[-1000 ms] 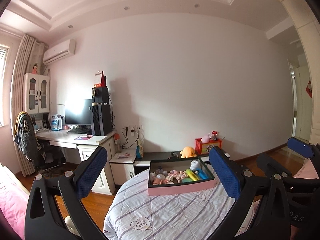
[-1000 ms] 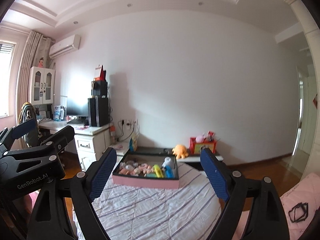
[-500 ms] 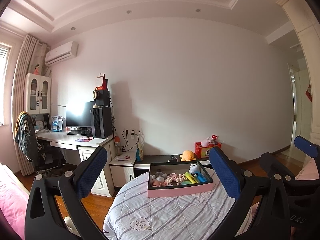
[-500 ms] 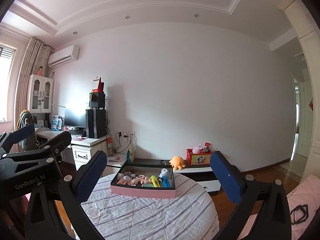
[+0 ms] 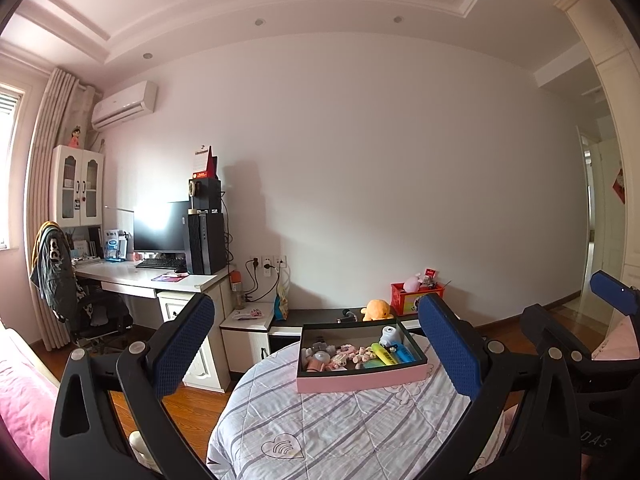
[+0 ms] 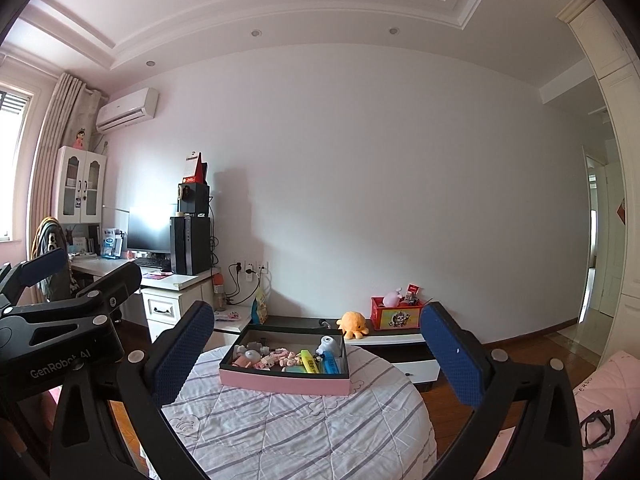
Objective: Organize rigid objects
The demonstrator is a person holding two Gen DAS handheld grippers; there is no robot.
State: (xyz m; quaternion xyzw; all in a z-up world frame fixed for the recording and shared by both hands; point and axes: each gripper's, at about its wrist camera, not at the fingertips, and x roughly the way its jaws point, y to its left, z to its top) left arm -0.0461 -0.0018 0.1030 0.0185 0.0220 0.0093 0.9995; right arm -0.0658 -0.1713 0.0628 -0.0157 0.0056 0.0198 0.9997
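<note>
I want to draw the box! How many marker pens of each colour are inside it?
In the pink box on the round table:
Yellow highlighter: 1
Blue highlighter: 1
Total: 2
The pink bits beside them are too small to count.

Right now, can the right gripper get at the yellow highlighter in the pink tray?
Probably yes. The right gripper is open, the pink tray has no lid, and the yellow highlighter lies exposed, though toys crowd its left side.
</note>
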